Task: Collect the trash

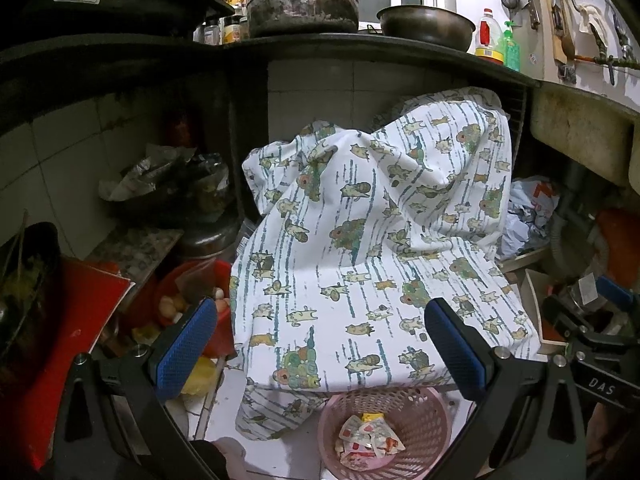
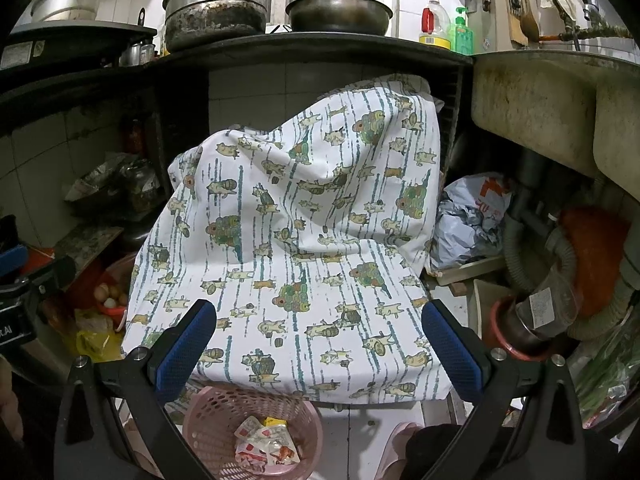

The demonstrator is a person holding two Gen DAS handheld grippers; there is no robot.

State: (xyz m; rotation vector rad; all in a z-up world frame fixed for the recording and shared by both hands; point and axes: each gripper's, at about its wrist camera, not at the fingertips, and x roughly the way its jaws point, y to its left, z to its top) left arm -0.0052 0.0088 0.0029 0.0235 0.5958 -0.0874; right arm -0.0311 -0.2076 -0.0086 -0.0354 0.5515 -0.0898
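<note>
Pink basket (image 1: pixel 384 432) on the floor, wrappers (image 1: pixel 370 440) already inside.
Both tools, left (image 1: pixel 320 354) and right (image 2: pixel 318 354), hang just above it, jaws apart and empty; beyond lies a printed cloth (image 1: pixel 372 248). Best search the cluttered sides for loose scraps before closing on anything.

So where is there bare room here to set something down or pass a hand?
Free: the flat front of the patterned cloth and the floor tiles between the pink basket and the cloth's hem. Crowded: the left nook with the egg bowl, and the right under the sink, packed with hoses and a crumpled bag.
</note>
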